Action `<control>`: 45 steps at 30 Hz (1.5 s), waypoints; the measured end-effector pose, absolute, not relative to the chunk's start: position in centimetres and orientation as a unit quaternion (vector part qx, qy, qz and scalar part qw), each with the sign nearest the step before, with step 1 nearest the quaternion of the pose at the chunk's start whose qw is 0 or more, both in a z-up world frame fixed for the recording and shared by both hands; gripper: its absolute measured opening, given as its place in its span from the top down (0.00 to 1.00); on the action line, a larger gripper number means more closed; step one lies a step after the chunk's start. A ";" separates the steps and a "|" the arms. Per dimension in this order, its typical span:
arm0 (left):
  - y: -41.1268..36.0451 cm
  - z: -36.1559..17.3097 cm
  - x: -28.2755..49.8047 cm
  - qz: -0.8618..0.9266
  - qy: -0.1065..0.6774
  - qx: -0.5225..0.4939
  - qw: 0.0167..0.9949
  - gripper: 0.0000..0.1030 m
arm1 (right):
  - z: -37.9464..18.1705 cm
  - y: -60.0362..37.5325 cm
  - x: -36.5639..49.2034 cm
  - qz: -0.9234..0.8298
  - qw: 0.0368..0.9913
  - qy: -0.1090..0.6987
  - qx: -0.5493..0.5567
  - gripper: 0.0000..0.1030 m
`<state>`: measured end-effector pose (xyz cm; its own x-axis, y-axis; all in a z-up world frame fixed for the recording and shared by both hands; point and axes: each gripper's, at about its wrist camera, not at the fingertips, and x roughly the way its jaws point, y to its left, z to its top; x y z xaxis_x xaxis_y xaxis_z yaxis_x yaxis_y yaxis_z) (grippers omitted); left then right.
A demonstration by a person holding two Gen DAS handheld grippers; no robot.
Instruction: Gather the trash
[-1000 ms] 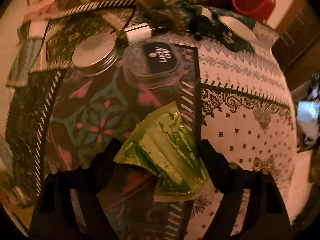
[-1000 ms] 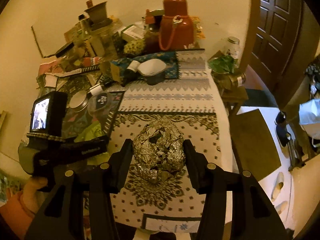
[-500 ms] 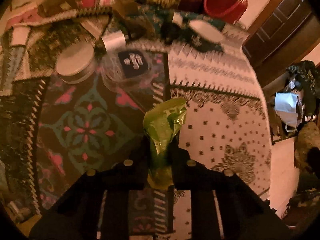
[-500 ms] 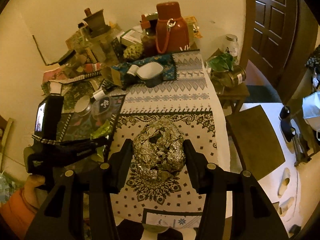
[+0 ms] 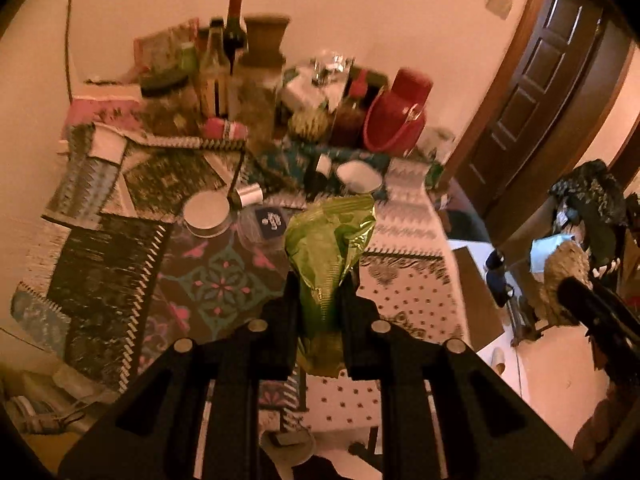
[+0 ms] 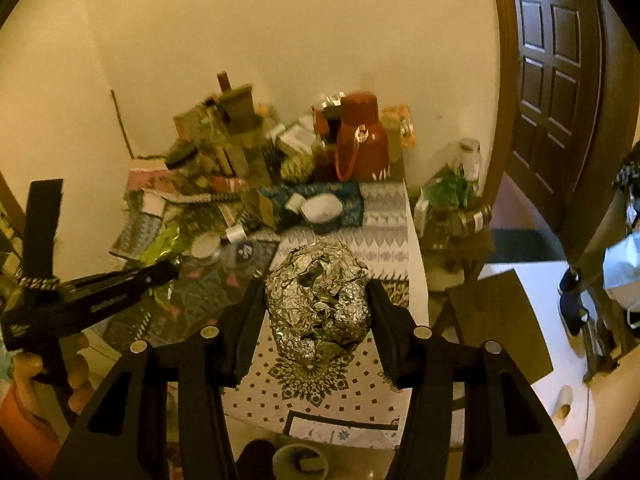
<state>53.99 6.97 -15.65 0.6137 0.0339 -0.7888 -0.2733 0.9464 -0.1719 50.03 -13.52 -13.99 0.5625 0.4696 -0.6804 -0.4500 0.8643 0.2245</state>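
My left gripper (image 5: 320, 304) is shut on a crumpled green foil wrapper (image 5: 328, 248) and holds it up above the patterned tablecloth (image 5: 404, 292). The same wrapper (image 6: 162, 244) and the left gripper (image 6: 160, 270) show at the left of the right wrist view. My right gripper (image 6: 318, 312) is shut on a crumpled ball of aluminium foil (image 6: 318, 300), held above the white part of the tablecloth (image 6: 384, 236).
The back of the table holds bottles (image 5: 218, 68), a red jug (image 5: 396, 116), a round tin (image 5: 207, 216), a clear lidded cup (image 5: 264, 226) and a white bowl (image 6: 322, 208). A side stand with jars (image 6: 460, 208) and a dark door (image 6: 560, 68) are to the right.
The left gripper closed on the green wrapper and lifted it off the table, pulling back. The right gripper rose and drew back with the foil ball still in it.
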 end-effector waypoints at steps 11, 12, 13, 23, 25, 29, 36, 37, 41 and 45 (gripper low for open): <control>5.7 -8.6 46.4 0.088 0.365 -0.106 0.921 0.84 | -8.8 -14.7 45.5 0.270 0.903 0.333 0.034 0.54; 5.8 -8.2 45.7 0.087 0.360 -0.101 0.924 0.84 | -8.4 -14.6 44.7 0.267 0.906 0.328 0.033 0.54; 5.9 -7.7 44.7 0.087 0.352 -0.092 0.927 0.84 | -8.2 -14.6 44.2 0.263 0.908 0.325 0.032 0.54; 7.8 -5.8 35.8 0.044 0.326 -0.069 0.942 0.84 | -6.3 -12.7 36.1 0.230 0.921 0.311 0.044 0.54; 8.2 -5.7 33.7 0.034 0.326 -0.069 0.942 0.84 | -6.1 -11.9 33.9 0.225 0.923 0.309 0.047 0.54; 9.3 -5.7 29.4 0.020 0.324 -0.073 0.943 0.84 | -6.0 -10.8 30.2 0.220 0.924 0.307 0.051 0.54; 10.3 -6.4 23.7 -0.001 0.330 -0.070 0.941 0.84 | -6.6 -9.4 24.3 0.208 0.925 0.315 0.054 0.54; 10.4 -6.6 23.1 -0.005 0.334 -0.069 0.940 0.84 | -6.7 -9.3 23.6 0.206 0.924 0.318 0.053 0.54; 10.3 -7.4 21.8 -0.016 0.349 -0.067 0.935 0.84 | -7.2 -9.0 22.2 0.202 0.920 0.333 0.053 0.54; 10.1 -8.8 21.2 -0.023 0.367 -0.066 0.928 0.84 | -8.1 -8.8 21.5 0.199 0.914 0.350 0.049 0.54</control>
<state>21.21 10.07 -8.81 0.7297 -0.0914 -0.6777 -0.0058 0.9902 -0.1397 21.53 -8.82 -8.15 0.6764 0.3976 -0.6199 -0.3293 0.9162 0.2284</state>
